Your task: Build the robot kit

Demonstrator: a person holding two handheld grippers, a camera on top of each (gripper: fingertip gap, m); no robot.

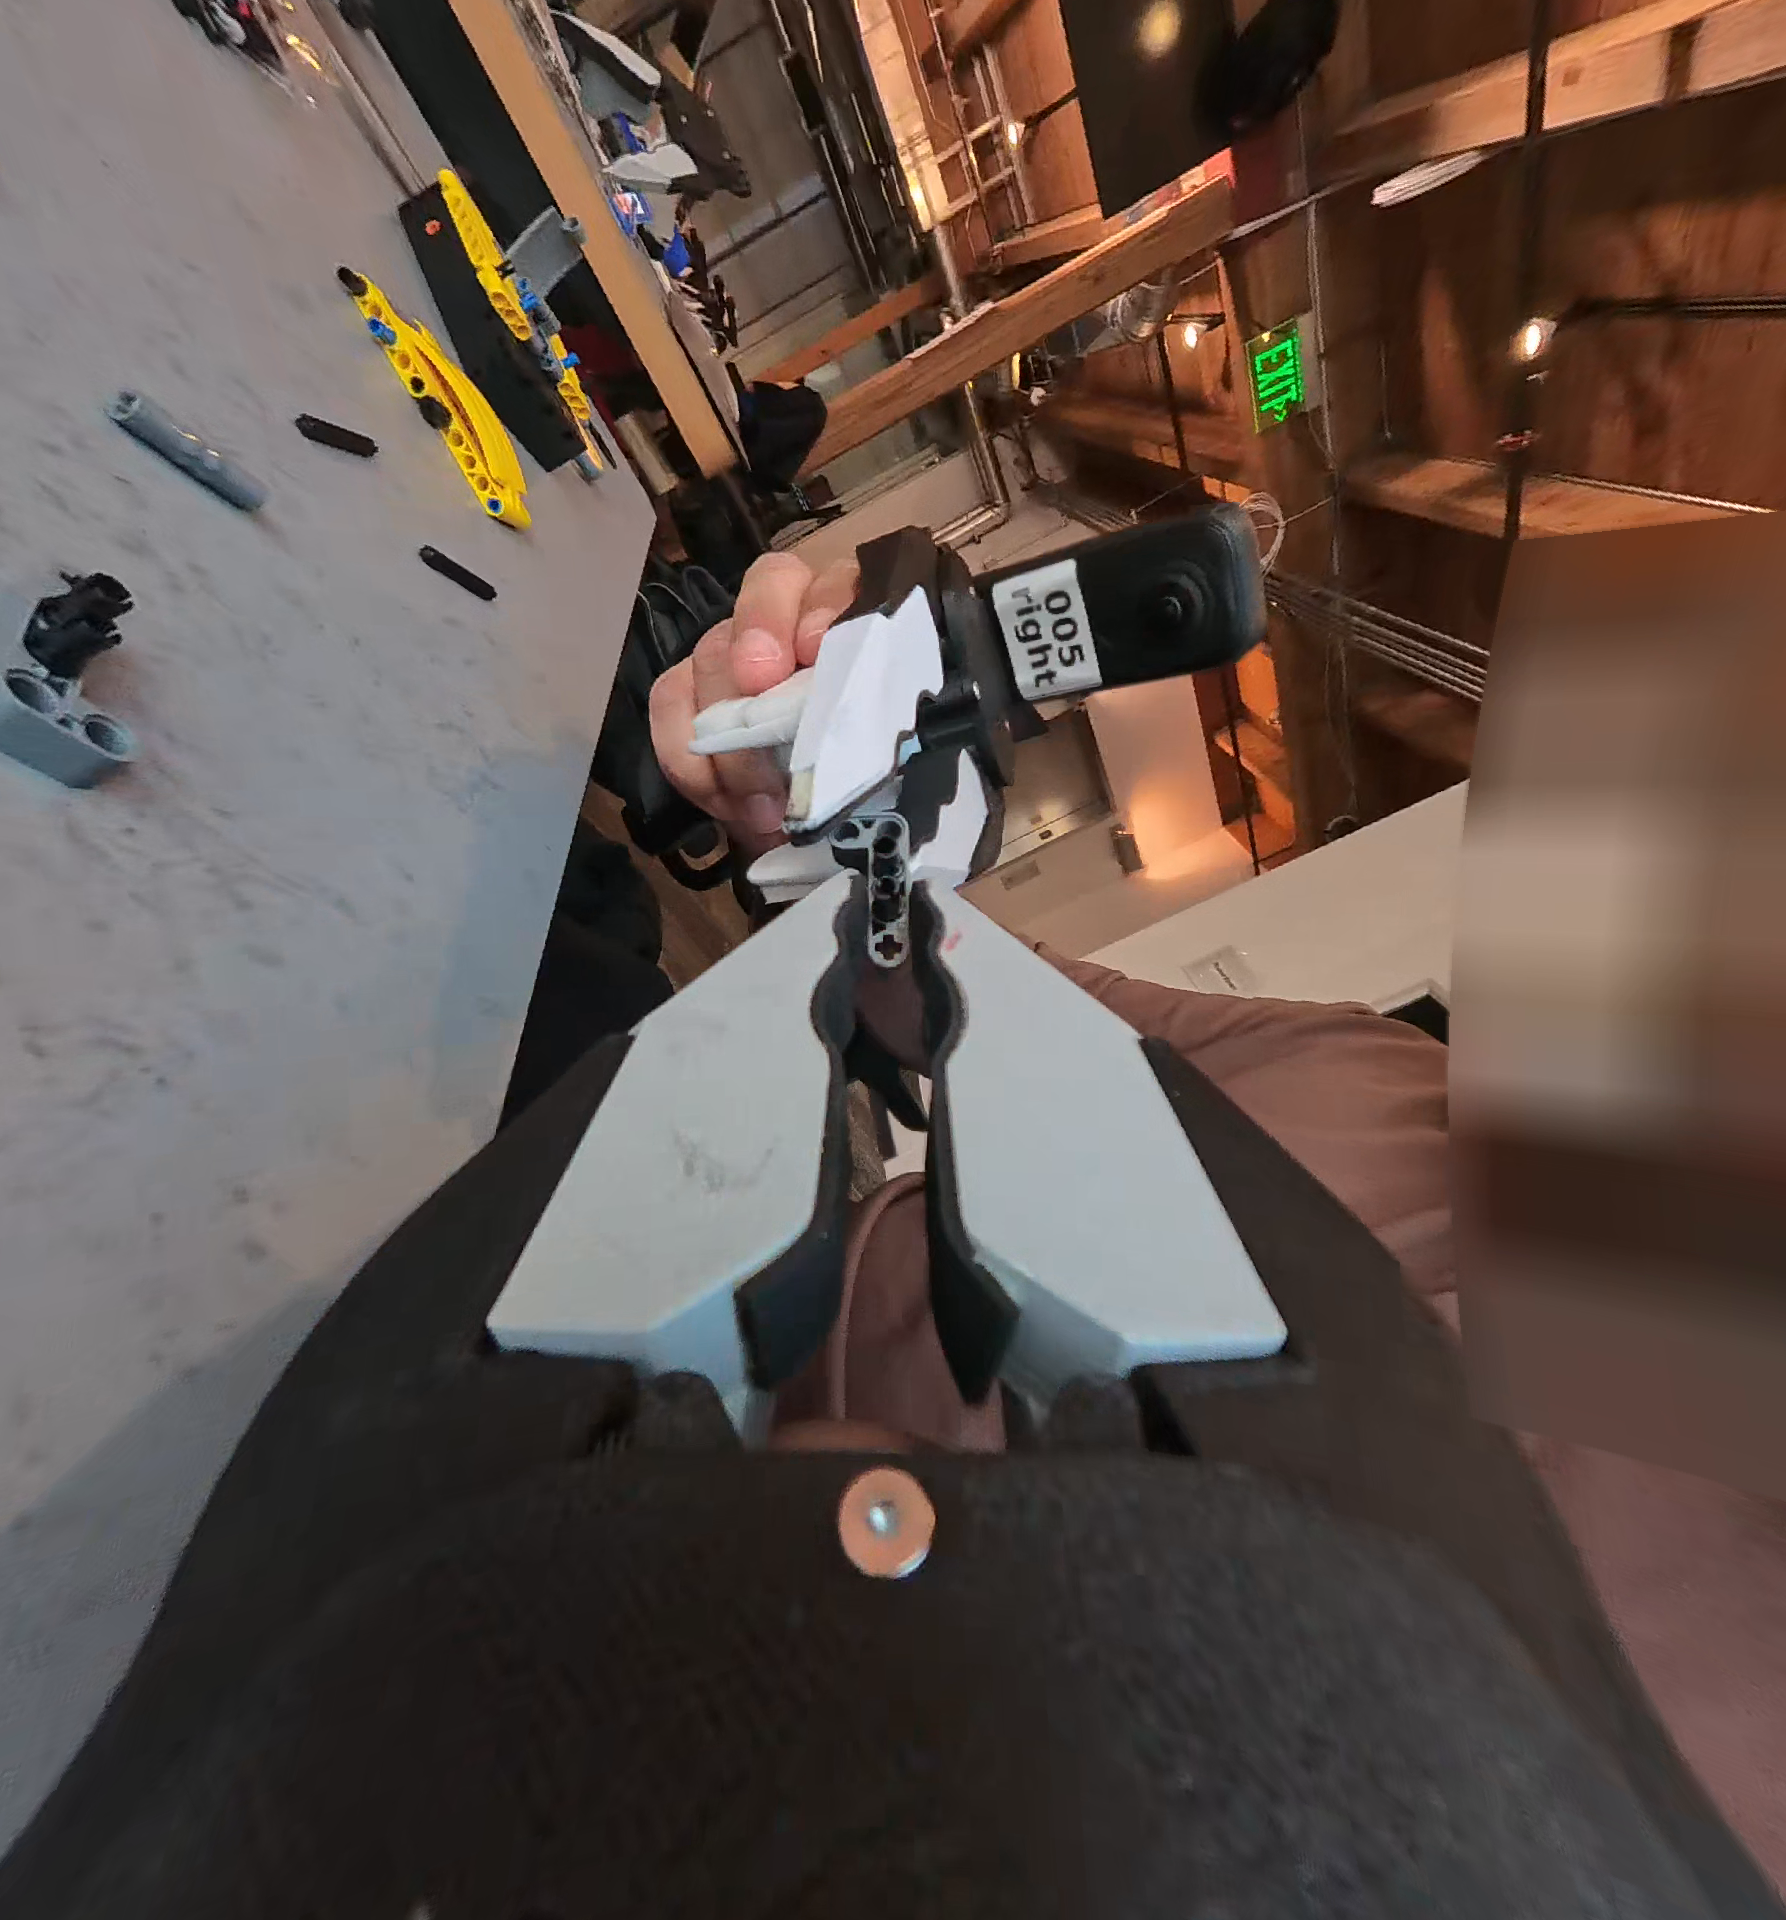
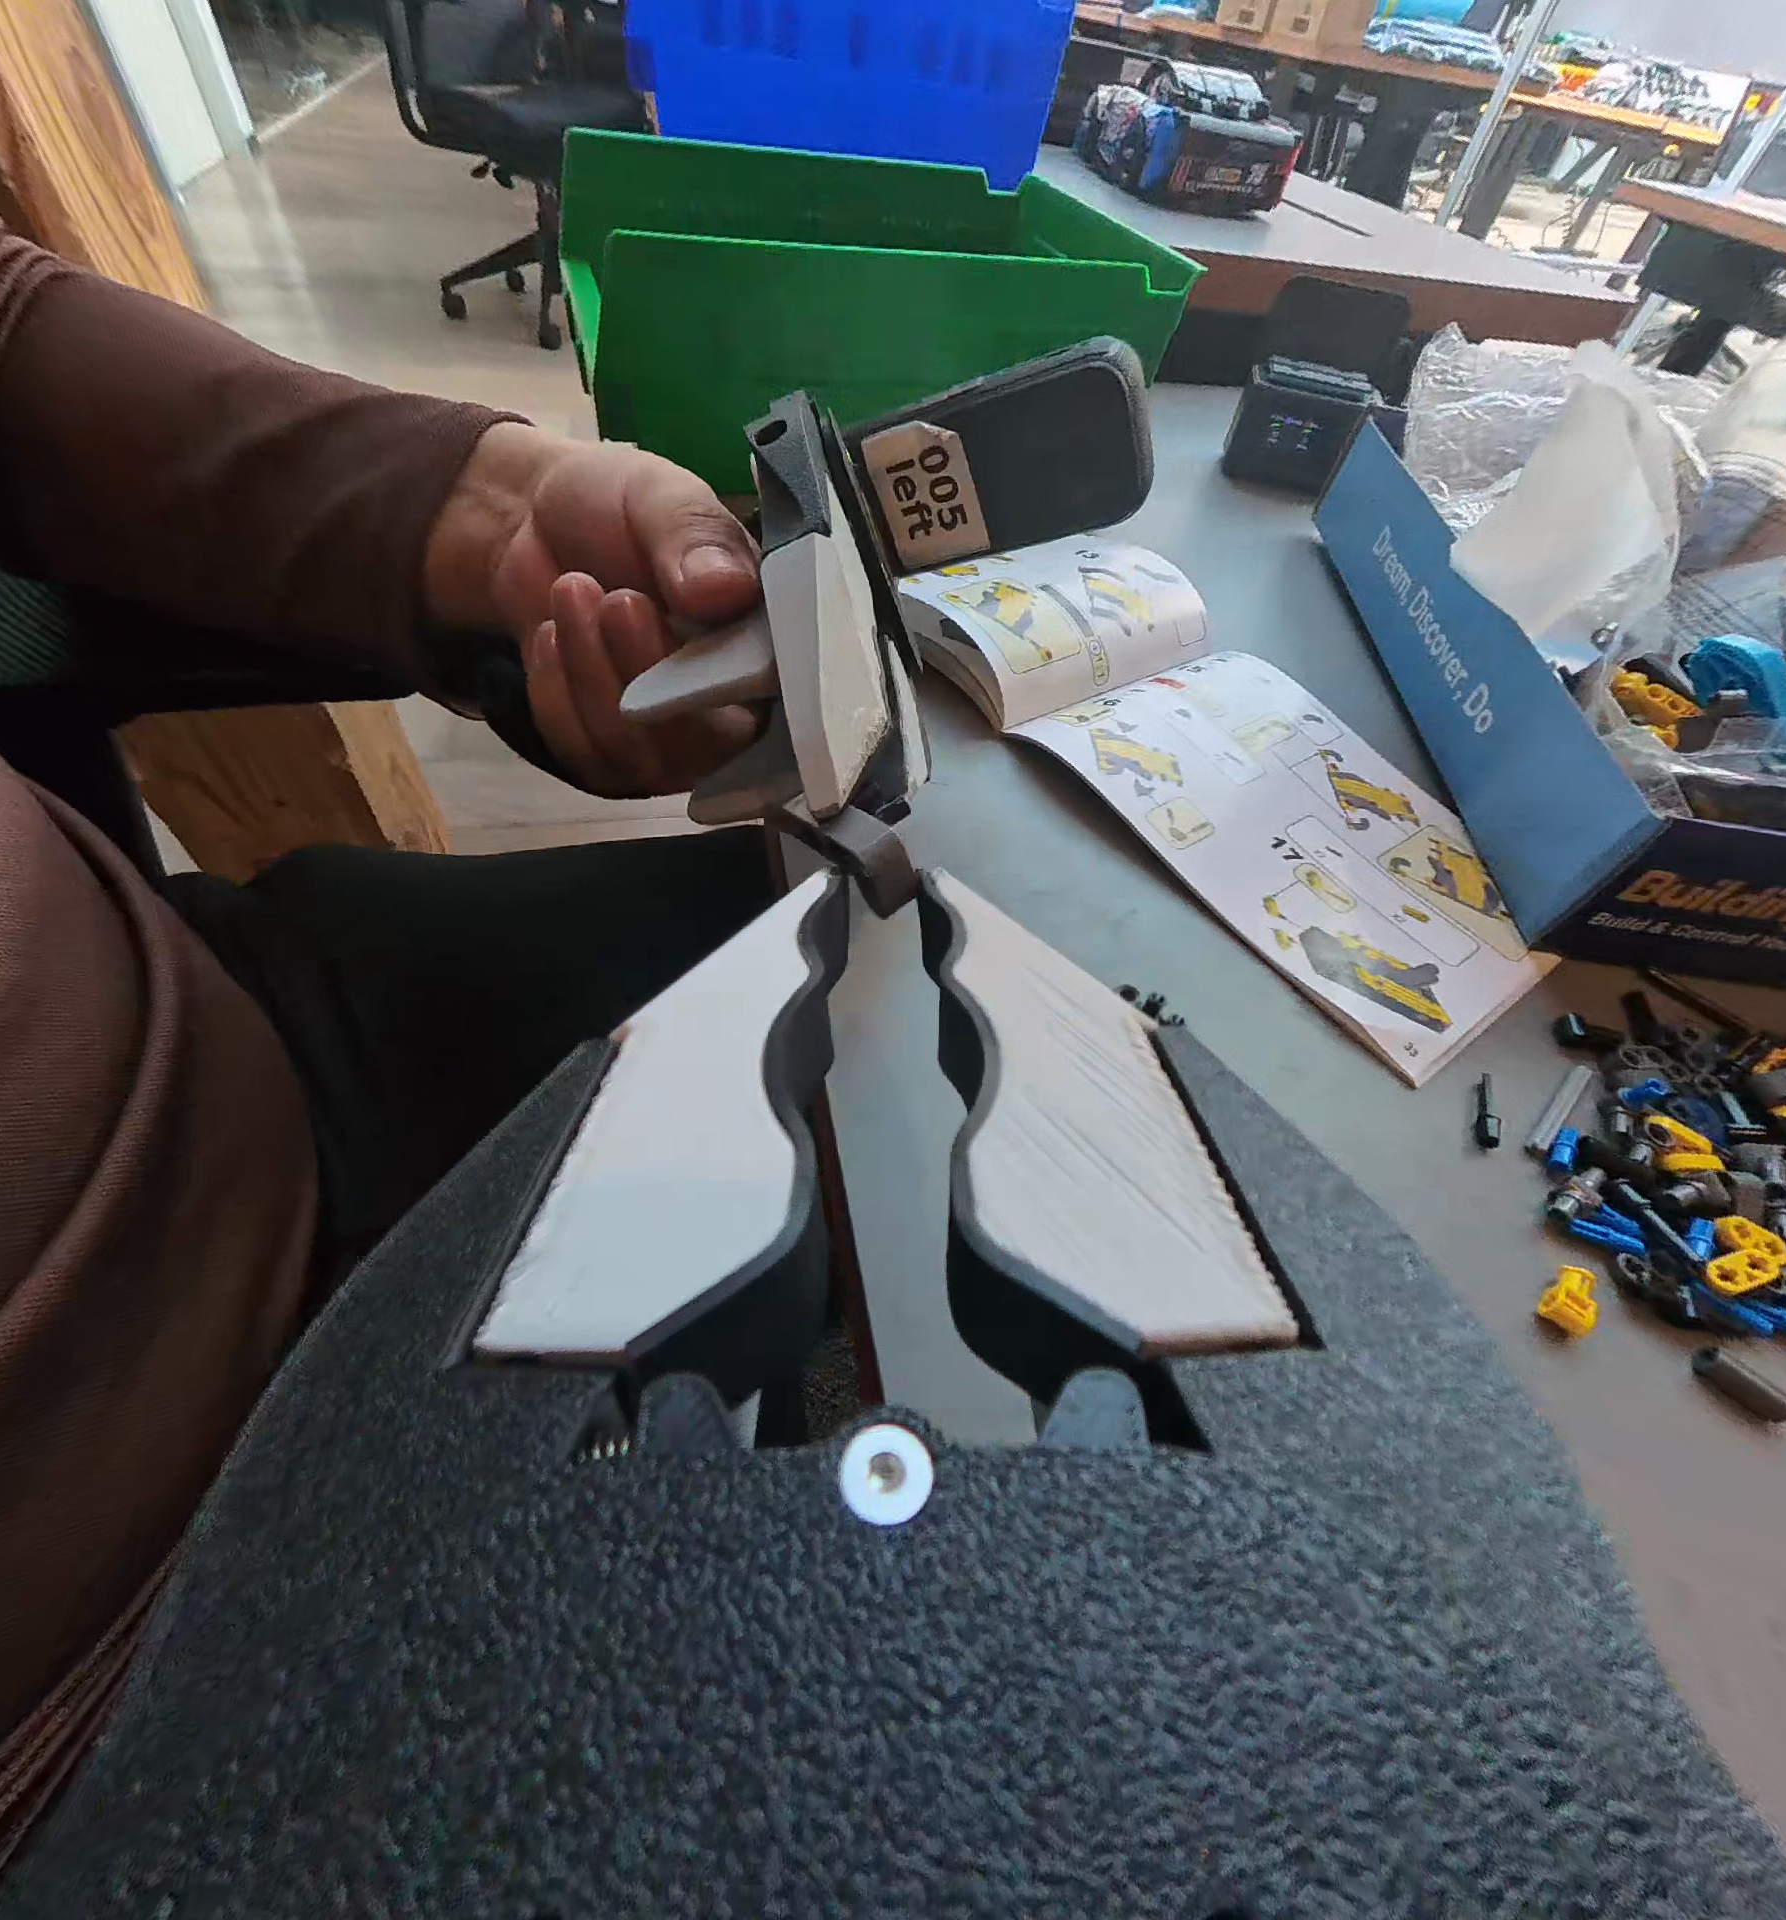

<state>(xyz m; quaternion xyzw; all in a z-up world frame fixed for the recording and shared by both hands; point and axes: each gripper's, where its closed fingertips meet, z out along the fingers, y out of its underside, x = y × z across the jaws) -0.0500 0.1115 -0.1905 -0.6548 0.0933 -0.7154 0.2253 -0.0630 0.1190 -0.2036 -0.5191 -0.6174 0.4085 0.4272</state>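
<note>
My left gripper (image 1: pixel 884 925) is shut on a small grey beam with holes (image 1: pixel 882 883) and holds it in the air off the table's edge. My right gripper (image 2: pixel 878 888) is open, and its fingertips (image 2: pixel 835 894) straddle the beam's free end (image 2: pixel 876 857). I cannot tell if they touch it. In the right wrist view the left gripper (image 2: pixel 847 805) comes from above, held by a hand (image 2: pixel 577 603). In the left wrist view the right gripper (image 1: pixel 847 831) meets the beam from beyond, held by another hand (image 1: pixel 743 675).
The grey table (image 1: pixel 245 935) bears yellow curved beams (image 1: pixel 453 416), a grey rod (image 1: pixel 188 452), black pins (image 1: pixel 458 572) and a grey corner piece (image 1: pixel 42 717). An open booklet (image 2: pixel 1232 790), a blue box (image 2: pixel 1491 717), a pile of small parts (image 2: pixel 1720 1174) and green bins (image 2: pixel 847 312) lie farther off. Only a small space, under 4 cm, lies between the two pairs of fingers.
</note>
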